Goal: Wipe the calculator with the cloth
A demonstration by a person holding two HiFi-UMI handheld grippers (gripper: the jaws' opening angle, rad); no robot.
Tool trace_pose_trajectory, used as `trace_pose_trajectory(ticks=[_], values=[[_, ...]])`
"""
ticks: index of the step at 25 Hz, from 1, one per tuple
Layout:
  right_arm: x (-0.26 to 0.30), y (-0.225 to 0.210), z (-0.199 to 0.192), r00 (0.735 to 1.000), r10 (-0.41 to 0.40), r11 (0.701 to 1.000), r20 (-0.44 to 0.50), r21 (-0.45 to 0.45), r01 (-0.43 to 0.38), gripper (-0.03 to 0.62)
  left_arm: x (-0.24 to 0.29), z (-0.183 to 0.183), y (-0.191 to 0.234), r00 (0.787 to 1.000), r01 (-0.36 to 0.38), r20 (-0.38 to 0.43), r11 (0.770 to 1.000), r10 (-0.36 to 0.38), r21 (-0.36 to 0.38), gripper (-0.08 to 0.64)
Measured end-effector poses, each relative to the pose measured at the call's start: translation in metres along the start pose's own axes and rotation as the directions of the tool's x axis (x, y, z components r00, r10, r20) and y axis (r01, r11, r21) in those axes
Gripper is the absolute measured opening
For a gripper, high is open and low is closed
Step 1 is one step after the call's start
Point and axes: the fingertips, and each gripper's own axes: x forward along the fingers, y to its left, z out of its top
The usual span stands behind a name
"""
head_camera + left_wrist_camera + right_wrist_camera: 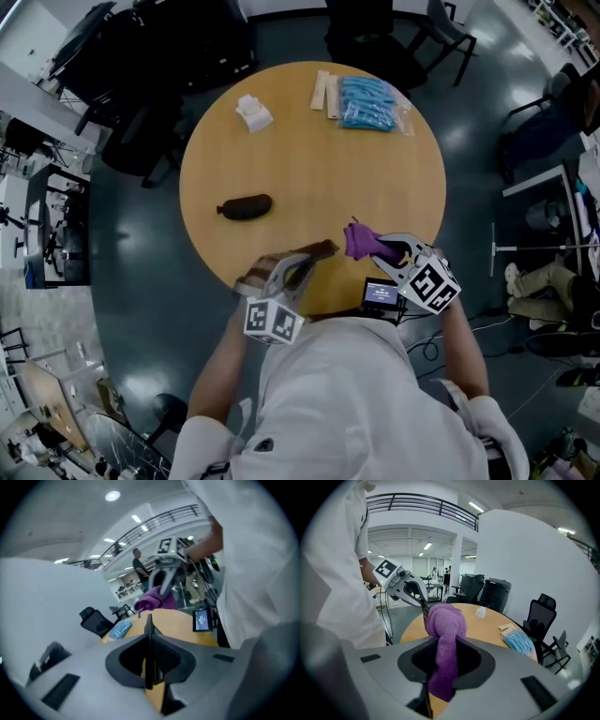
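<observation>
While the left hand-held gripper [298, 269] is clamped on the calculator [322, 250], its jaws pressed onto the thin body that the left gripper view shows edge-on, the right hand-held gripper [382, 249] is clamped on the purple cloth [359, 240]. The cloth bulges out past the jaws in a rounded wad. Both things are held over the near edge of the round wooden worktop [309, 169], with the calculator tilted and to the left of the cloth. The cloth is just beside the calculator's right end; whether they touch cannot be told. A small lit screen [382, 292] stands at the near edge, just beside the right hand-held gripper. A dark pouch [246, 207] lies toward the left edge. Along the far edge lie a white wad [253, 112], some wooden sticks [325, 94] and a blue packet [370, 101].
</observation>
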Motion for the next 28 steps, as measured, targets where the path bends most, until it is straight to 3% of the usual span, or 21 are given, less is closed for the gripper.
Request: trace_pose_trajectory(ticks=[2, 4, 7, 12, 16, 23, 28], values=[[0.002, 0.004, 0.006, 1.0, 0.022, 1.0, 0.016, -0.007, -0.022, 0.087, 0.003, 0.007, -0.013, 0.999, 0.037, 0.006, 0.987, -0.039, 0.159, 0.043], [0.004, 0.009, 0.014, 0.998, 0.05, 0.999, 0.026, -0.021, -0.049, 0.087, 0.005, 0.008, -0.024, 0.997, 0.064, 0.012, 0.958, -0.07, 0.28, 0.043], [0.007, 0.019, 0.027, 0.993, 0.107, 0.994, 0.051, -0.036, -0.105, 0.087, 0.008, 0.006, -0.036, 0.994, 0.098, 0.003, 0.906, -0.109, 0.411, 0.042], [0.017, 0.042, 0.048, 0.967, 0.243, 0.97, 0.082, -0.011, -0.242, 0.087, 0.009, 0.009, -0.056, 0.981, 0.162, 0.018, 0.872, -0.191, 0.462, 0.043], [0.027, 0.058, 0.056, 0.939, 0.345, 0.939, 0.015, -0.021, -0.344, 0.087, 0.008, 0.013, -0.065, 0.976, 0.173, 0.032, 0.847, -0.217, 0.503, 0.042], [0.038, 0.061, 0.043, 0.913, 0.409, 0.912, -0.018, 0.042, -0.408, 0.087, 0.007, 0.028, -0.062, 0.967, 0.155, 0.102, 0.857, -0.234, 0.492, 0.043], [0.048, 0.059, 0.04, 0.901, 0.433, 0.9, -0.031, 0.065, -0.43, 0.087, 0.004, 0.036, -0.058, 0.962, 0.136, 0.127, 0.827, -0.243, 0.545, 0.041]])
